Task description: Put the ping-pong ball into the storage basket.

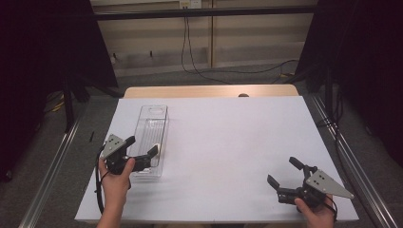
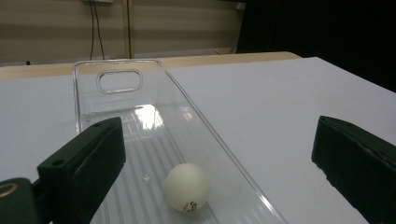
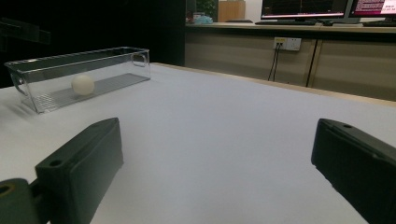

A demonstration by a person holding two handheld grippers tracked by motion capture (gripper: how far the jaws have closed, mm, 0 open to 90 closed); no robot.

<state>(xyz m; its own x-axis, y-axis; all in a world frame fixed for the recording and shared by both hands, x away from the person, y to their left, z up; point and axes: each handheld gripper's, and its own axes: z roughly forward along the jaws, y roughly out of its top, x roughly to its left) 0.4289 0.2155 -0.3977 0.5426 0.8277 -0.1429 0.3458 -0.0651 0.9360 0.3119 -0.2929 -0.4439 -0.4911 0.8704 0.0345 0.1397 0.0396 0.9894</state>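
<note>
- Count from my station: two grippers, one clear bin, one white ball, one white table sheet.
- Left gripper (image 1: 140,152): I see it at the near end of the clear plastic bin (image 1: 152,124), one jaw over the bin's near part, the other on the outer left side. Jaws stand wide apart; nothing pressed between them.
- In the left gripper view, the bin (image 2: 116,84) runs straight away from the jaws, long and narrow, with a ribbed floor and one oval handle cut-out in its far wall.
- One white ball (image 2: 187,186) lies on the bin floor, just ahead of the left gripper and between its two jaws, nearer the left jaw, touching neither. It carries a small dark print low down; I cannot read it.
- White table sheet (image 1: 228,142): bare between the two grippers, which sit well apart.
- Right gripper (image 1: 283,175): low over the sheet near the table's near right corner, jaws wide, nothing between them.
- From the right gripper view, the bin (image 3: 93,60) sits far off to the left of its jaws, the ball (image 3: 83,85) inside, near the closer end.
</note>
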